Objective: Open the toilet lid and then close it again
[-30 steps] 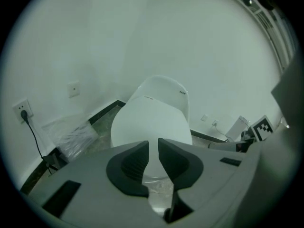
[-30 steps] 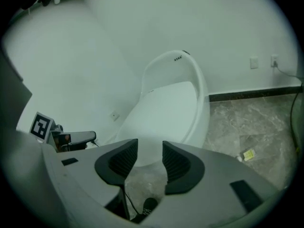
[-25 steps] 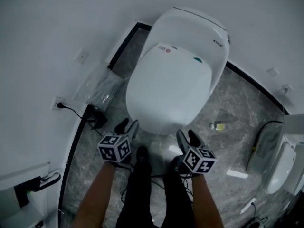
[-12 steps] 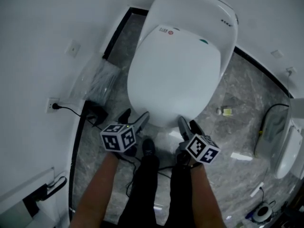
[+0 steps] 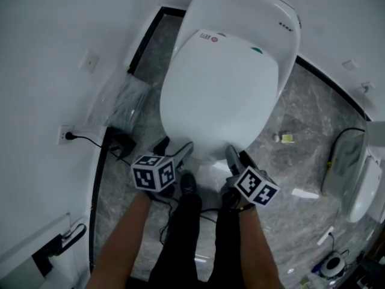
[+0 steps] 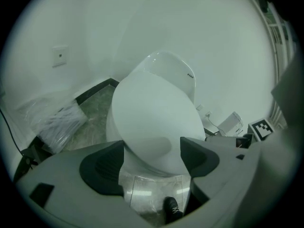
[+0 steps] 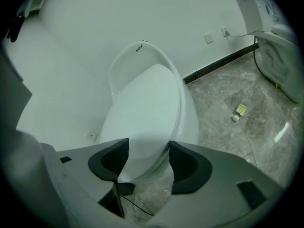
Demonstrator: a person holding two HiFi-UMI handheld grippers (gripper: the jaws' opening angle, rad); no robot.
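The white toilet stands against the wall with its lid (image 5: 219,95) down flat on the seat. My left gripper (image 5: 174,147) hovers at the front left of the bowl and my right gripper (image 5: 239,155) at the front right, both pointing down at the rim. Both have just been opening, and each now stands open with nothing pressed between its pads. In the left gripper view the lid's front edge (image 6: 152,113) shows in the gap of the left gripper (image 6: 152,158). In the right gripper view the lid (image 7: 142,113) lies just beyond the right gripper (image 7: 148,163).
A crumpled clear plastic bag (image 5: 123,104) lies left of the toilet, beside a black adapter (image 5: 123,143) cabled to a wall socket (image 5: 66,134). A small bottle (image 5: 286,138) lies on the marble floor at the right. A white fixture (image 5: 364,185) stands far right. My black shoe (image 5: 187,182) is below the bowl.
Both grippers have sunk a little toward the toilet's front rim, and the left one's fingers have spread wider. The lid has stayed down.
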